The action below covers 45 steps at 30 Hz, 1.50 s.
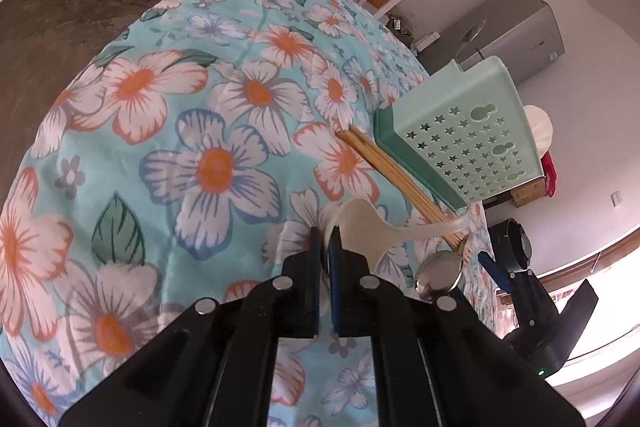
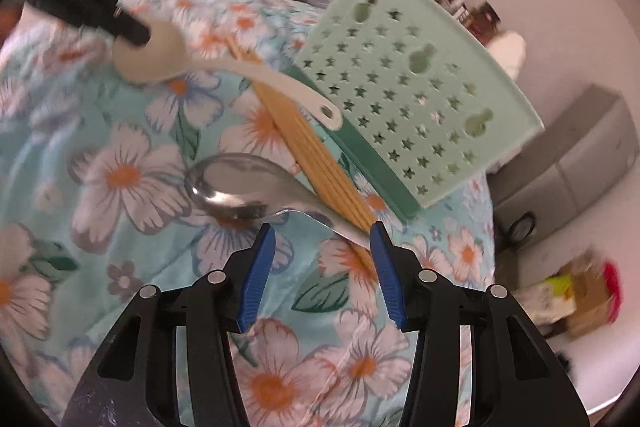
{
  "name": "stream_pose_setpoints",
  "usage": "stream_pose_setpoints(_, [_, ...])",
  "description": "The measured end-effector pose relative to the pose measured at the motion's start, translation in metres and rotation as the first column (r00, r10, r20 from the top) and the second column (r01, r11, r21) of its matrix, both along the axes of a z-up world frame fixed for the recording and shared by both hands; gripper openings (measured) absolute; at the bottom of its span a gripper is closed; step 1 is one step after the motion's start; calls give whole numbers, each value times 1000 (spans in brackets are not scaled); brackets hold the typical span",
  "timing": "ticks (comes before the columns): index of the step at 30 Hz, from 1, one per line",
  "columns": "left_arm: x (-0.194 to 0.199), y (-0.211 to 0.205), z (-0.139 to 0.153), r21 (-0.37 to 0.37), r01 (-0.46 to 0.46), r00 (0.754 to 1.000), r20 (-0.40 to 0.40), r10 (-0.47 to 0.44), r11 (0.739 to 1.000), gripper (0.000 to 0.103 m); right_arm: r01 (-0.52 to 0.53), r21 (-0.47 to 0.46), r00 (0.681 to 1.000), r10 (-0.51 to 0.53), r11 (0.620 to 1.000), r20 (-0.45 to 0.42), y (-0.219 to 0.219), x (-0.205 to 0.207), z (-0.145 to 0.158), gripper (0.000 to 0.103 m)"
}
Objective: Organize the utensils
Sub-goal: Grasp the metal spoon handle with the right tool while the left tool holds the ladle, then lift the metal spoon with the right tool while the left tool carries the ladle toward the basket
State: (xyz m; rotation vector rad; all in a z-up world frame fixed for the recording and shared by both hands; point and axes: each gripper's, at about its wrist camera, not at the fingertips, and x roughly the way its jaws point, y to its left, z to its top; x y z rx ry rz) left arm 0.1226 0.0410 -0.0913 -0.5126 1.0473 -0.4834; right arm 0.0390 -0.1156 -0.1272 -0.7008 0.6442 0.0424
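White spoon (image 1: 366,229) bowl pinched in nearly closed left gripper (image 1: 327,241); right gripper (image 2: 323,247) gapes wide, empty, metal spoon (image 2: 240,187) at eleven o'clock.

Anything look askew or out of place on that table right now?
Yes: the mint-green perforated plastic utensil holder appears tipped onto its side on the floral tablecloth, with the bundle of wooden chopsticks loose beside it. The left gripper pinches the white plastic spoon by its bowl.

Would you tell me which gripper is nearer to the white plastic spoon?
Left. The left gripper is shut on the white plastic spoon at its bowl; the right gripper is open beside the metal spoon, apart from it.
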Motion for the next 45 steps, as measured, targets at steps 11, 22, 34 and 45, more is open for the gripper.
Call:
stream_pose_setpoints(11, [7,-1,-3,-9,-1,1000,4,1,1000,4,-158,-342,980,190,926,62,37,-7,-26,11])
stream_pose_setpoints(22, [3,0,-3,-20,9,1000,3,-9,1000,4,-73,-182,996,83,981,44,12,-28,17,2])
stream_pose_setpoints(34, [0,-1,-1,-42,51,999,9,-50,998,8,221,766,968,-38,604,-249,-101,-43,107,0])
stream_pose_setpoints(45, [-3,-5,-2,-17,64,998,-1,-64,998,11,516,856,856,32,-31,-515,-140,-42,19,0])
